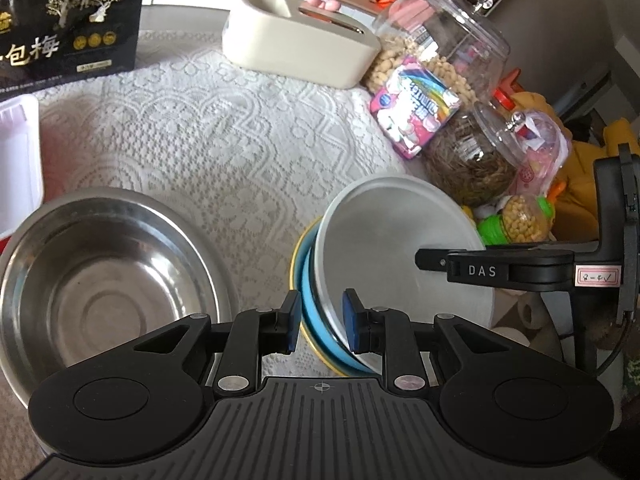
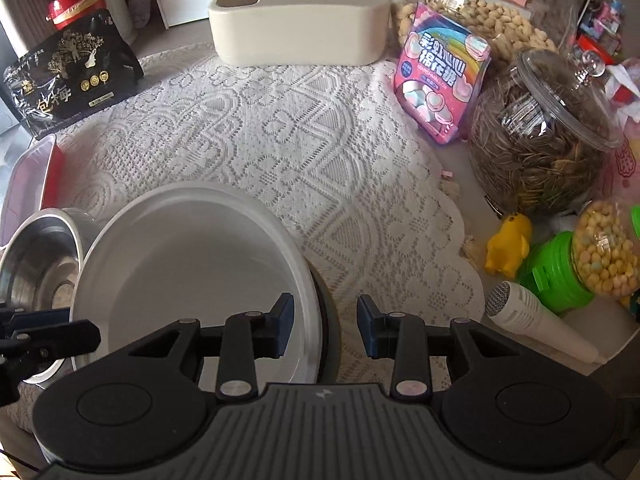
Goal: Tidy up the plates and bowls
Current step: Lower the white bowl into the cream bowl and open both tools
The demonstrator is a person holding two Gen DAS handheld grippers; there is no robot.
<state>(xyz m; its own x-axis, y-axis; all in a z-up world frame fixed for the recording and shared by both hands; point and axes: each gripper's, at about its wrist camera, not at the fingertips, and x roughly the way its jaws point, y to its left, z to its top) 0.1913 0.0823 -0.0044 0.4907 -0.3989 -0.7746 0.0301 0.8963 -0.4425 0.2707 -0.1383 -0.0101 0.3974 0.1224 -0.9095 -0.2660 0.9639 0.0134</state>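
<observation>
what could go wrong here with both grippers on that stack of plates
1. The grey metal plate sits tilted on the blue plate and yellow-rimmed plate; it may slide off if nudged.
2. The left gripper and right gripper both straddle the rims, jaws open, so they might collide.
3. The steel bowl sits close.

Your left gripper (image 1: 321, 320) is matte black with blue pads (image 1: 294, 322), silver screws and a ribbed base bearing a crosshair mark. Your right gripper (image 2: 325, 326) matches; its side reads "DAS" beside a pink handwritten label.
</observation>
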